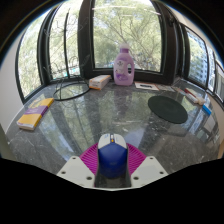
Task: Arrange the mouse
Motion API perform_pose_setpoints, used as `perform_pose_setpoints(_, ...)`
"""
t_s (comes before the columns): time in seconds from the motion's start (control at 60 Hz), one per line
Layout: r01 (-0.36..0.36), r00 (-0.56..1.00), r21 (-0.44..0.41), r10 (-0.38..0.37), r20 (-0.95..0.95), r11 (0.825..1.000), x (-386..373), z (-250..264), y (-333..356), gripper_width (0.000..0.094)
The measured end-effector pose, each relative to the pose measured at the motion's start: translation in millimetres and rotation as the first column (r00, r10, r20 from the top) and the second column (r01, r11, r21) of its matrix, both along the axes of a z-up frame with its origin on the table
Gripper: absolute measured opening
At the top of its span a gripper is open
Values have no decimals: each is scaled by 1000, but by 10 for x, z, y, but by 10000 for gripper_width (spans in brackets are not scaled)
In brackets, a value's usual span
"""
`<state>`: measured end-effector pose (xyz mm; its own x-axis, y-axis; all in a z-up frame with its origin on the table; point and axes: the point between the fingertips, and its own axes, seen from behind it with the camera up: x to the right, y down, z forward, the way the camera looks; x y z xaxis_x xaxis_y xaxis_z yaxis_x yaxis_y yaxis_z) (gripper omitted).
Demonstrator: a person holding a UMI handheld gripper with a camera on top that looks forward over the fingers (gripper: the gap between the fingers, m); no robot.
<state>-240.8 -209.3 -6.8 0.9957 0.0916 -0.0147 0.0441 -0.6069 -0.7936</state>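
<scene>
From my end the tongs (112, 165) are clenched on the mouse (112, 153): both magenta pads (92, 157) press its flanks, no gap on either side. Mouse is a rounded hump, pale grey on the top half, blue on the lower body, smooth plastic by the look, sitting right at the near edge of the table (110, 115) between the fingers. Table top is glossy, dark marbled stone, mirror-like, throwing back the window frames. Containers: one pink bottle (124, 66) at the far side, upright, squarish shoulders, white cap, label on the front; can't tell what's in it or how full. Just left of it lies a flat tan box (100, 82), closed, contents not visible. Further left a thin dark cable (72, 92) loops on the stone. Near the left edge sits a yellow rectangular block (30, 121), sponge-like, with an orange flat item (43, 103) just beyond it. To the right, well apart from the mouse, a dark round mat (167, 108), matte, flat, plus a small blue object (206, 108) at the far right edge that I can't make out. Behind everything, tall dark-framed windows (110, 30) with trees outside
</scene>
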Motion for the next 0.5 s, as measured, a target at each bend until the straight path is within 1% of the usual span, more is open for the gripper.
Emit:
perform_pose_setpoints(0.067, -46, 998, 29, 47, -36, 998, -116, 247, 78, 356)
perform_pose_setpoints(0.1, -54, 997, 61, 57, -48, 997, -137, 448, 147, 355)
perform_pose_setpoints(0.15, -91, 993, 122, 99, -62, 988, -193, 838, 286, 355)
perform_pose_setpoints(0.217, -113, 987, 232, 136, -87, 966, -180, 1482, 539, 354)
perform_pose_setpoints(0.3, -103, 980, 365, 157, -121, 925, 22, 2262, 858, 354)
perform_pose_setpoints(0.317, -98, 980, 381, 156, -124, 919, 64, 2455, 930, 354)
perform_pose_setpoints(0.367, -66, 980, 436, 140, -140, 898, 334, 2730, 1132, 352)
perform_pose_setpoints(0.417, -46, 984, 463, 119, -131, 885, 631, 2894, 1313, 351)
perform_pose_setpoints(0.45, -19, 988, 472, 90, -128, 881, 821, 2948, 1491, 350)
perform_pose_setpoints(0.467, -13, 990, 470, 79, -121, 883, 927, 2917, 1562, 351)
perform_pose_setpoints(0.5, 2, 993, 453, 52, -106, 891, 1147, 2801, 1708, 350)
